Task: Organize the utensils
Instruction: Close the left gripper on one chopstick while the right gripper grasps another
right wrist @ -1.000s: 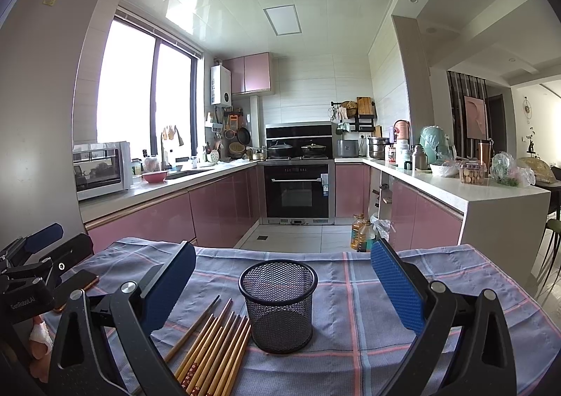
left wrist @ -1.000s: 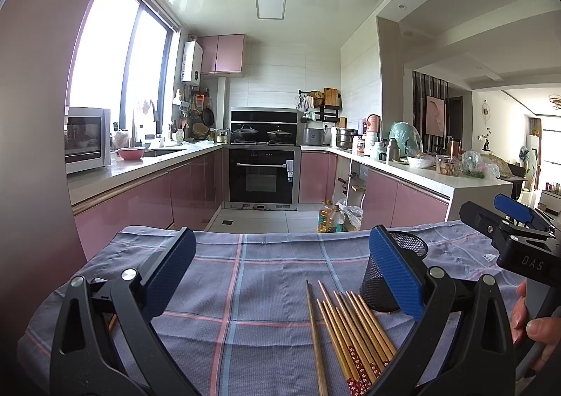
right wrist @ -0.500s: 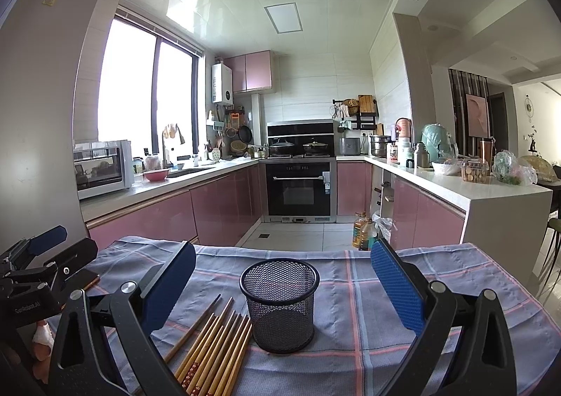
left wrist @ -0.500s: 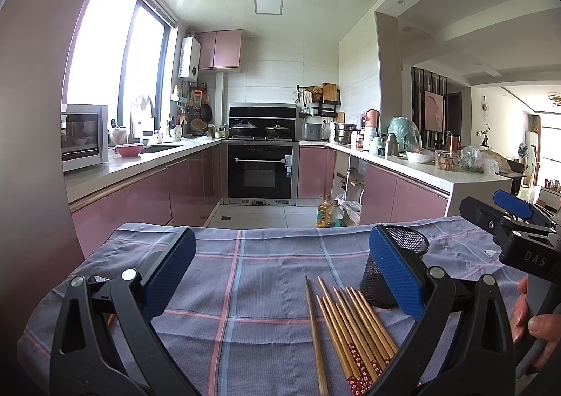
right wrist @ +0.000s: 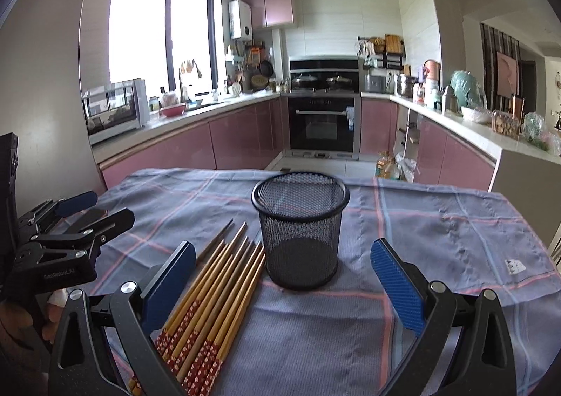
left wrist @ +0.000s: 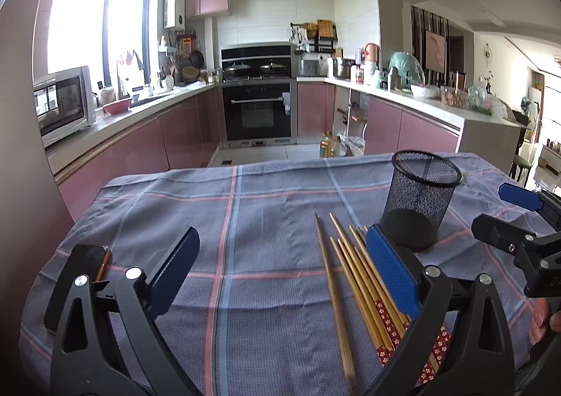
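Both my grippers, left gripper and right gripper, hang released; the light mesh cup could tip if the chopsticks nudge it.

Right claw wide open over the table

Empty mesh cup dead ahead, chopsticks bunched just left of it; left claw off to the side.
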